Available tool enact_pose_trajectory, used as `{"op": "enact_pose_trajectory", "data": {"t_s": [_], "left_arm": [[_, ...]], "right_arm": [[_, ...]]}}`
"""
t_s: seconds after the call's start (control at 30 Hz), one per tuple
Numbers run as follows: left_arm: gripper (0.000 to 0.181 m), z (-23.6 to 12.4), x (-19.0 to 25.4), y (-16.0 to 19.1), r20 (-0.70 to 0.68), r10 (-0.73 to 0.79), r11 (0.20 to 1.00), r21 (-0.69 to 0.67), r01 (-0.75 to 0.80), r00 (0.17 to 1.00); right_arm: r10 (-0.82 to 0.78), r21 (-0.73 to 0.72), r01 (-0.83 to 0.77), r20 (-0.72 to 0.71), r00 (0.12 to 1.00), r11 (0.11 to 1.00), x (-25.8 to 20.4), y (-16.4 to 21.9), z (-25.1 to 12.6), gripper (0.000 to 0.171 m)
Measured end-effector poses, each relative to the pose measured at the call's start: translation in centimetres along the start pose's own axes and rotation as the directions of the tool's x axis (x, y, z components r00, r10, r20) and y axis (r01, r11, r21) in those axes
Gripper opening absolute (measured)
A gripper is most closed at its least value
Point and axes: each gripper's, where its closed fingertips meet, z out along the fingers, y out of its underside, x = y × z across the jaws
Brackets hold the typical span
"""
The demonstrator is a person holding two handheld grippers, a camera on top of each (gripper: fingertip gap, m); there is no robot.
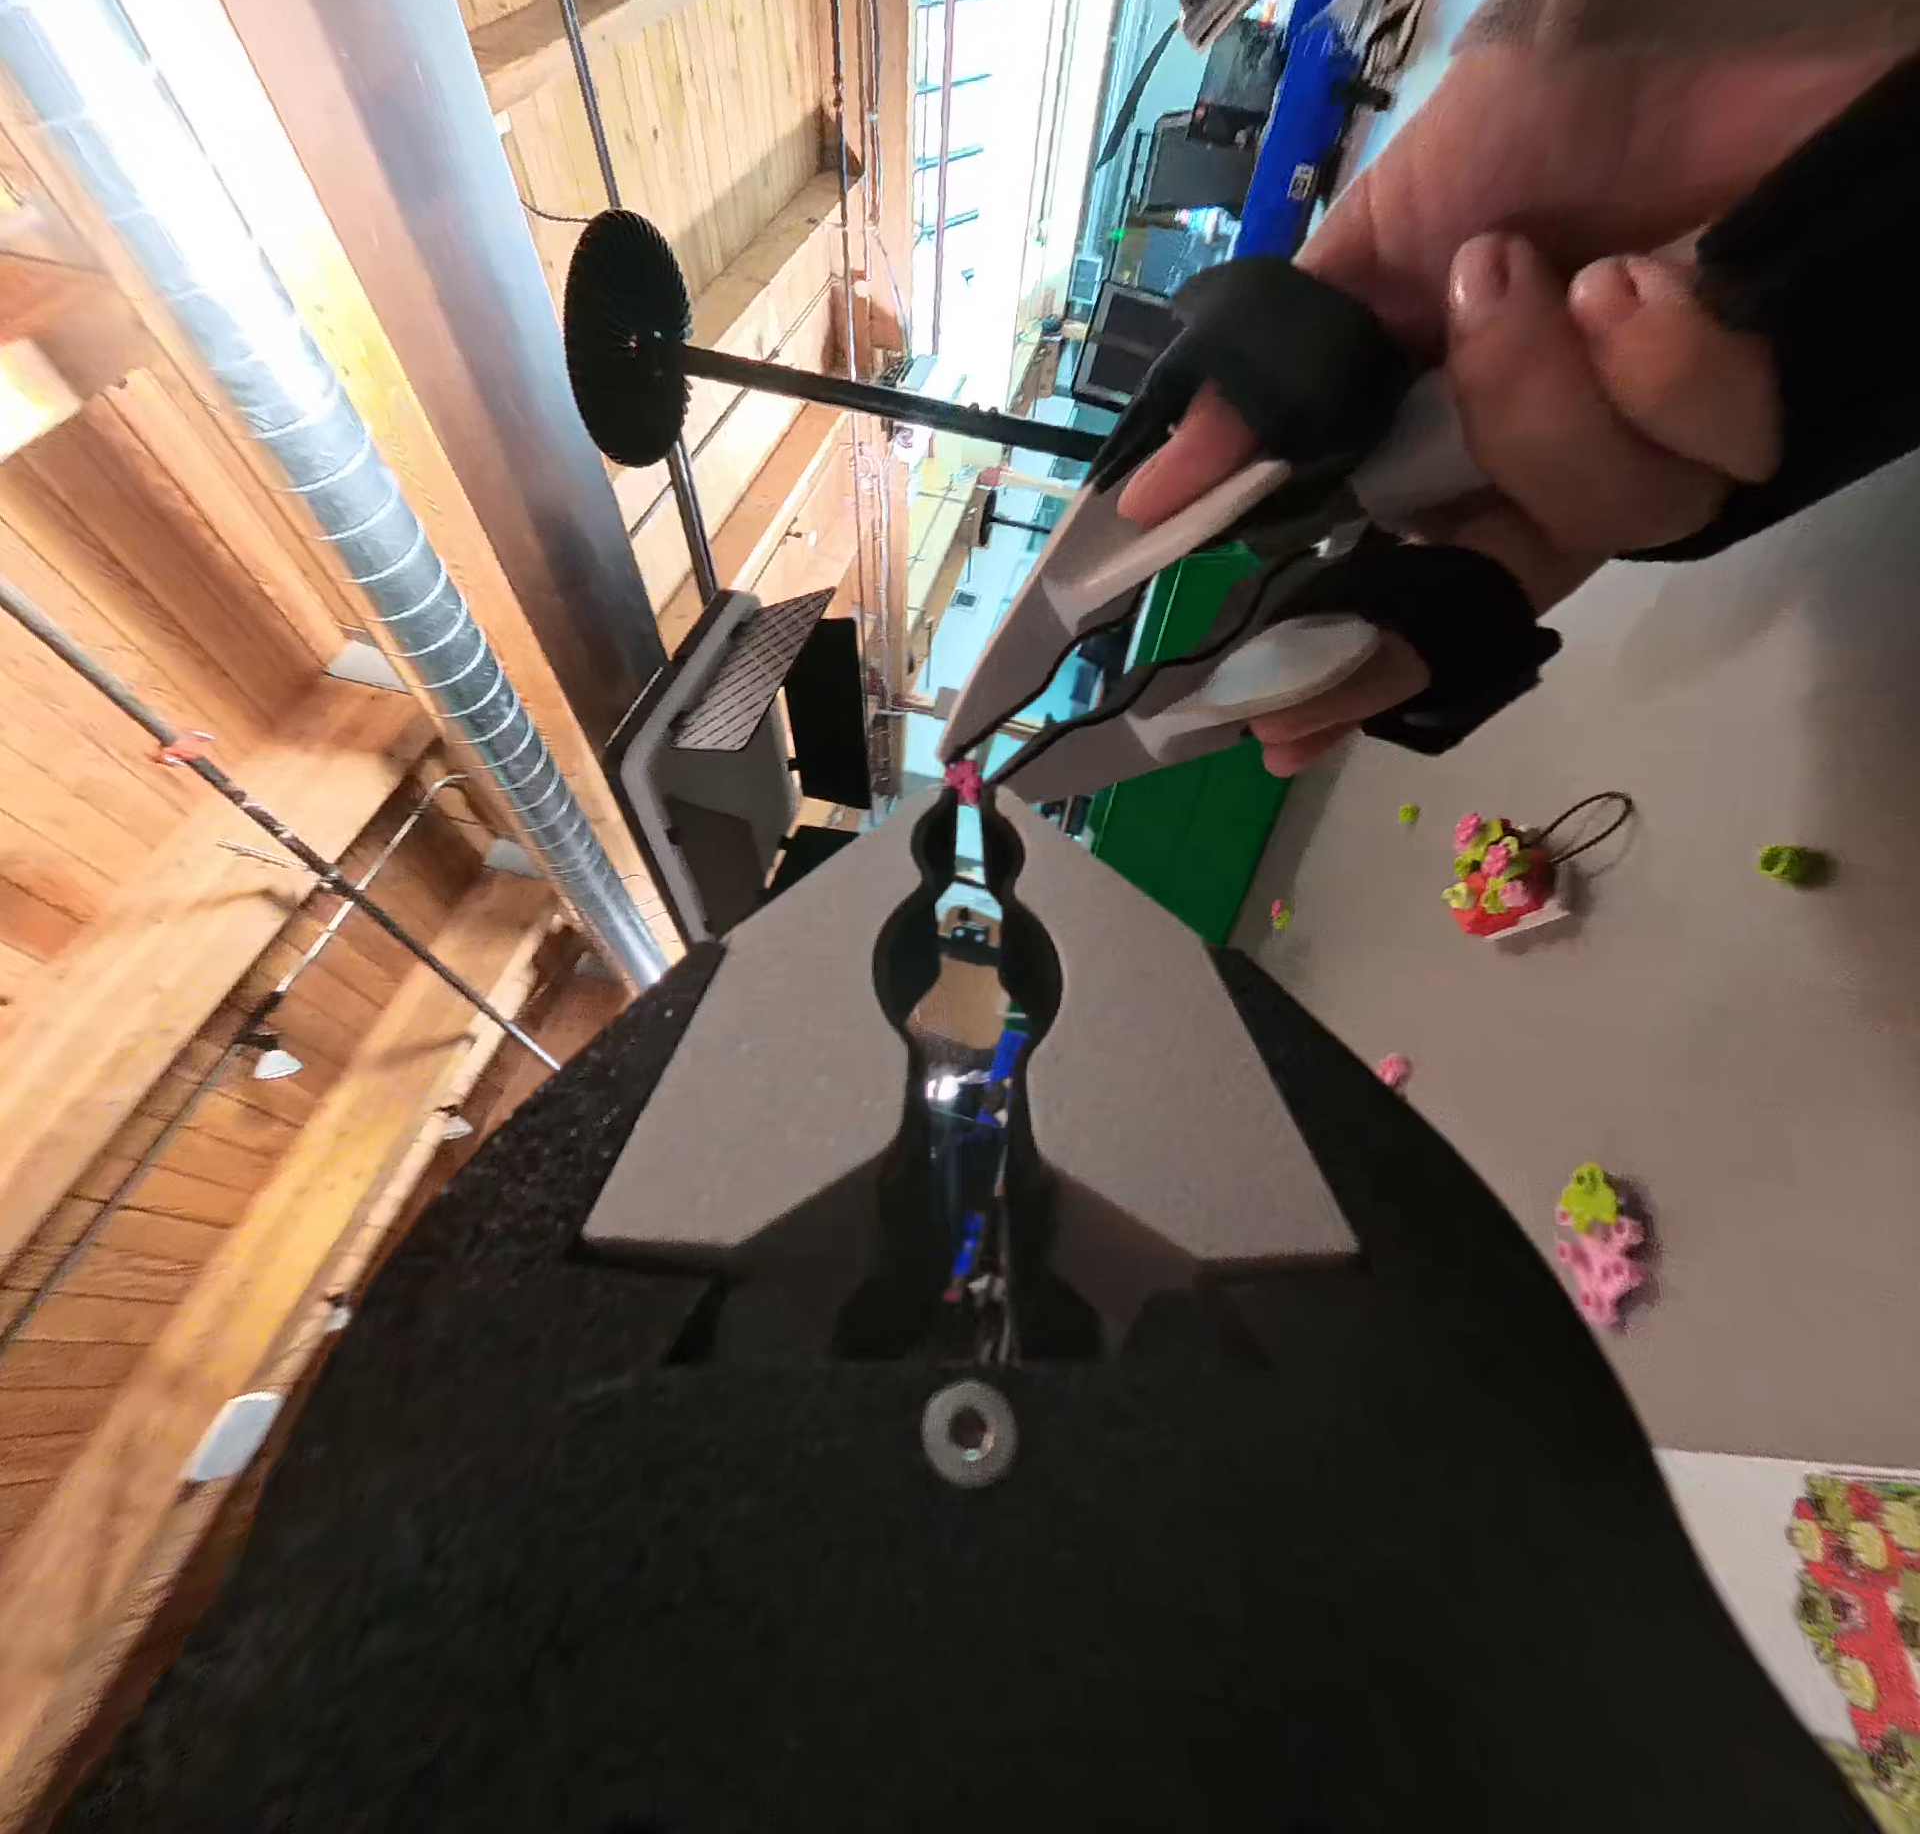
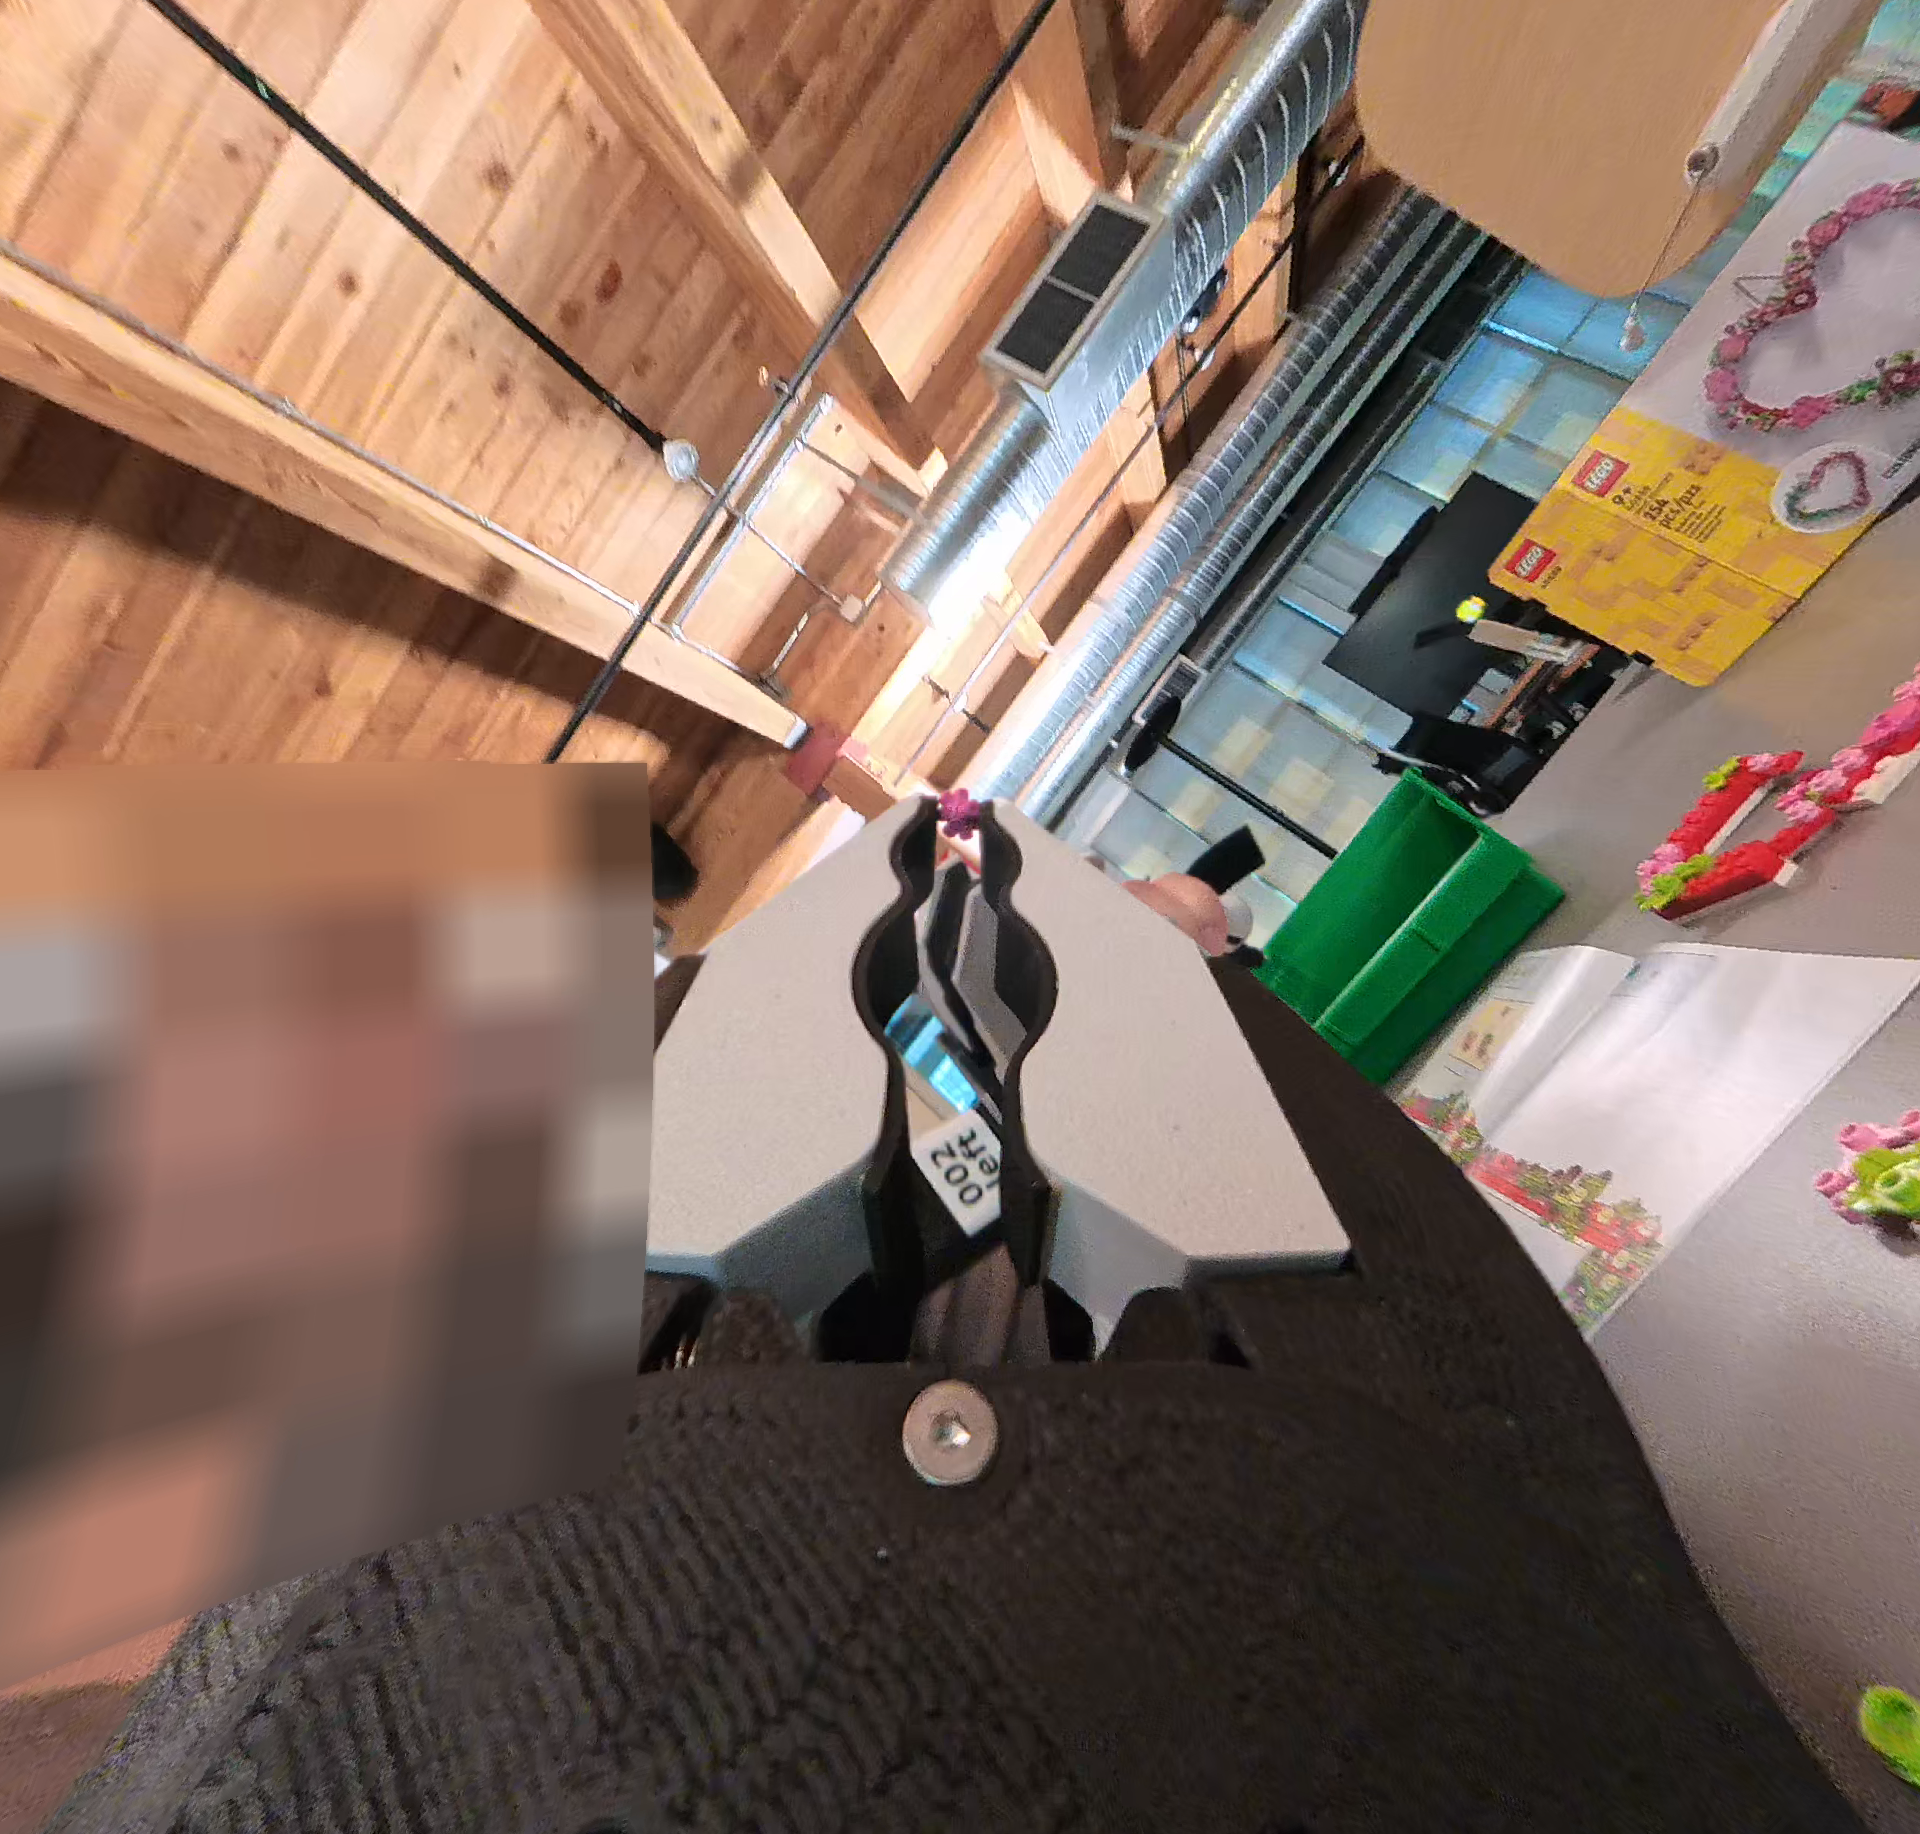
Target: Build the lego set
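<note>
1. Both hand-held grippers are lifted well above the worktop and meet tip to tip. The left hand-held gripper and the right hand-held gripper are each nearly together, and a tiny pink flower piece sits where the tips meet. I cannot tell which one truly bears it.
2. Main risk: the piece pops free during the handover. It is very small, pinched only at the extreme tips, so a slight twist or an early release could drop it among the loose pink and green pieces far below.
3. A fall from here may send it bouncing off the worktop edge.
4. The partly built red flower block lies well apart on the right, so carrying adds more chance of slipping.
</note>
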Motion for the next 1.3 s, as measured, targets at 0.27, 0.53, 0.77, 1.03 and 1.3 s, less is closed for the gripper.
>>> {"op": "enact_pose_trajectory", "data": {"t_s": [0.27, 0.53, 0.77, 1.03, 1.3], "left_arm": [[0.004, 0.3, 0.1, 0.5, 0.012, 0.025, 0.999, -0.045, -0.025, 1.000], [0.000, 0.3, 0.2, 0.8, 0.027, 0.049, 0.997, -0.059, -0.048, 0.998], [0.000, 0.3, 0.6, 1.2, -0.022, 0.019, 0.997, -0.081, -0.021, 1.000], [0.000, -1.4, 1.2, 0.0, -0.459, -0.546, 0.771, 0.052, 0.635, 0.701], [0.000, -5.7, -3.5, -3.9, -0.830, -0.547, 0.159, 0.023, 0.987, 0.107]], "right_arm": [[0.044, 0.068, -0.045, 0.013, 0.999, 0.997, 0.5, 0.7, 0.6, 0.006], [0.062, 0.097, -0.062, 0.010, 0.998, 0.993, 0.8, 0.7, 0.6, 0.006], [0.034, 0.107, -0.030, -0.029, 0.999, 0.994, 1.4, 0.5, 0.4, 0.007], [-0.499, -0.200, 0.478, -0.070, 0.864, 0.855, -0.7, 0.0, -0.6, 0.021], [-0.859, -0.476, 0.823, 0.229, 0.457, 0.311, -4.1, 5.9, 0.5, 0.005]]}}
